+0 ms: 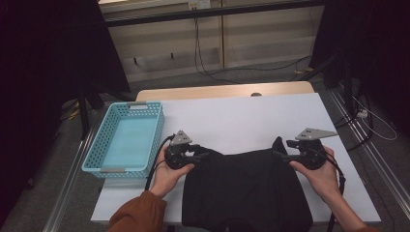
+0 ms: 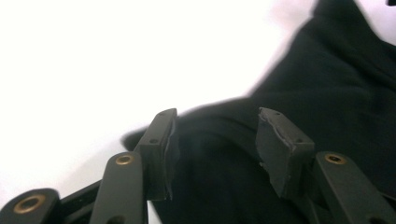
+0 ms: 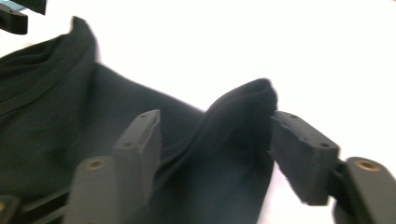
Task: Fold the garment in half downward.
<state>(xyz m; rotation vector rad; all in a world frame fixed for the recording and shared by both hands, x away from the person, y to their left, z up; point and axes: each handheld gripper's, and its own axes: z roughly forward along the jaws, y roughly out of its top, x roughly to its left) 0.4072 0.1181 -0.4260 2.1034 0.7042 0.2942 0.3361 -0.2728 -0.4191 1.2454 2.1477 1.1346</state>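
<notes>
A black garment lies folded on the white table, near its front edge. My left gripper is at the cloth's far left corner, open, with the black cloth lying between and beyond its fingers. At the far right corner my right gripper is open too. A raised fold of the cloth stands between its pads. A small peak of the cloth sticks up beside the right gripper.
A light blue plastic basket with nothing in it sits at the table's left edge. The far half of the table is bare white surface. Cables and dark stands lie on the floor behind and to the right.
</notes>
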